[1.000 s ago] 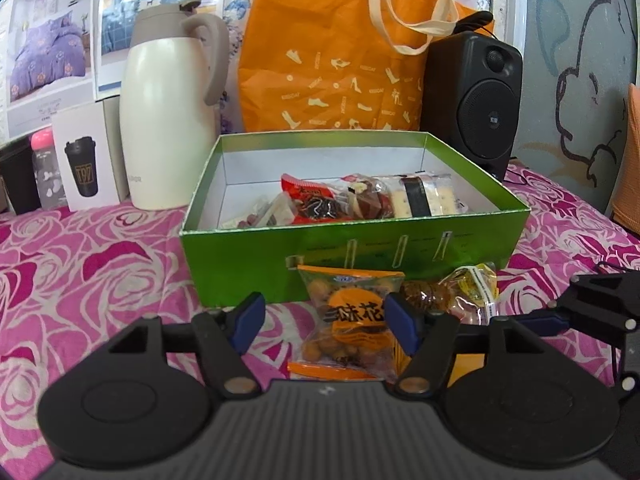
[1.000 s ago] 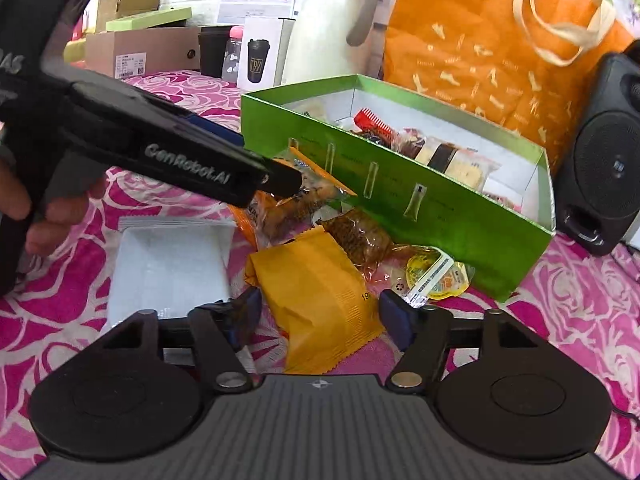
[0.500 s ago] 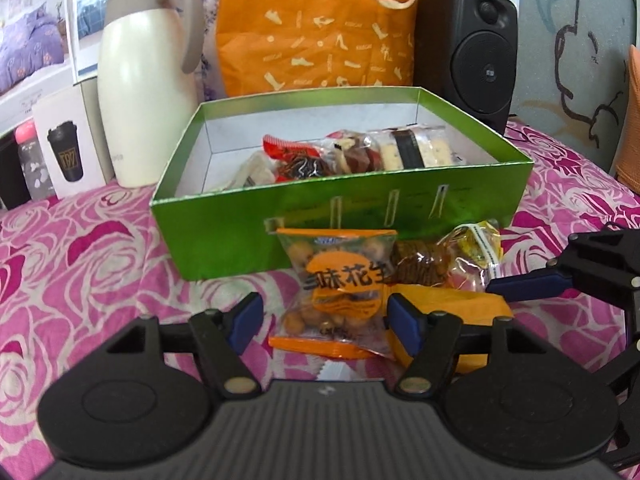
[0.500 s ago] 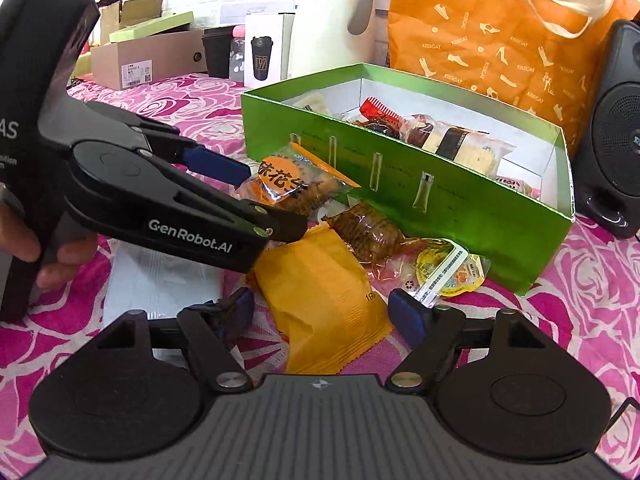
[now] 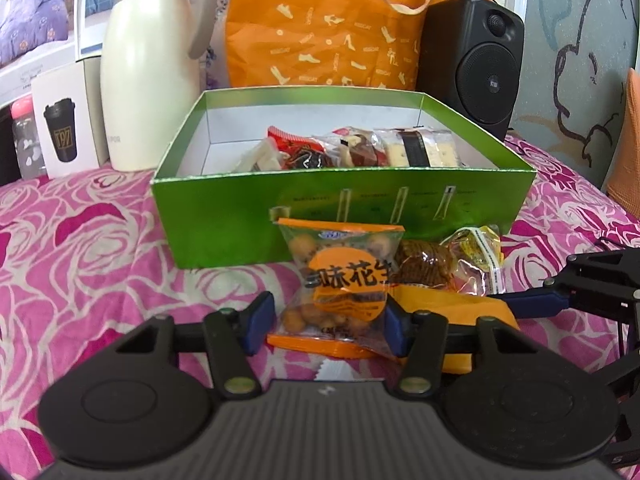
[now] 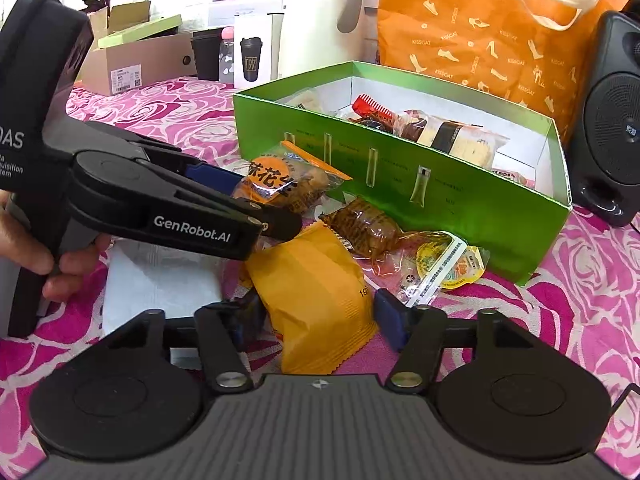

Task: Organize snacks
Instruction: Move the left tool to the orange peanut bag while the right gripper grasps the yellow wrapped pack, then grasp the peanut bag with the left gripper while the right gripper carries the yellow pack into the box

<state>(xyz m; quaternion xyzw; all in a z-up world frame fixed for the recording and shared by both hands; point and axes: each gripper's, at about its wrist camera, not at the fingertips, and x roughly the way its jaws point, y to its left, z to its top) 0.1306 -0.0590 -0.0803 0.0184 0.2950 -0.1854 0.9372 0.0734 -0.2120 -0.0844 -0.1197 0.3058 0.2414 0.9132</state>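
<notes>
Pink rose-patterned cloth (image 5: 80, 264) covers the surface, and the loose snacks lie on it just in front of the green box's (image 5: 224, 216) near wall. Furthest left of them is the peanut packet (image 5: 344, 276), leaning toward the box; the left gripper (image 5: 330, 318) straddles its lower half, and its jaws have just been closing, the right pad at the wrapper's edge, the left pad not yet touching. Beside it lie a brown snack (image 6: 360, 224) and a clear-wrapped sweet (image 6: 444, 264). Nearer the front edge lies the yellow packet (image 6: 316, 292), with the right gripper (image 6: 318, 316) set wide around it, jaws having just begun to narrow, pads clear of the wrapper. The step looks like a two-handed pickup. Next, each grip probably needs to pinch fully before lifting over the box wall, beside the snacks inside.
</notes>
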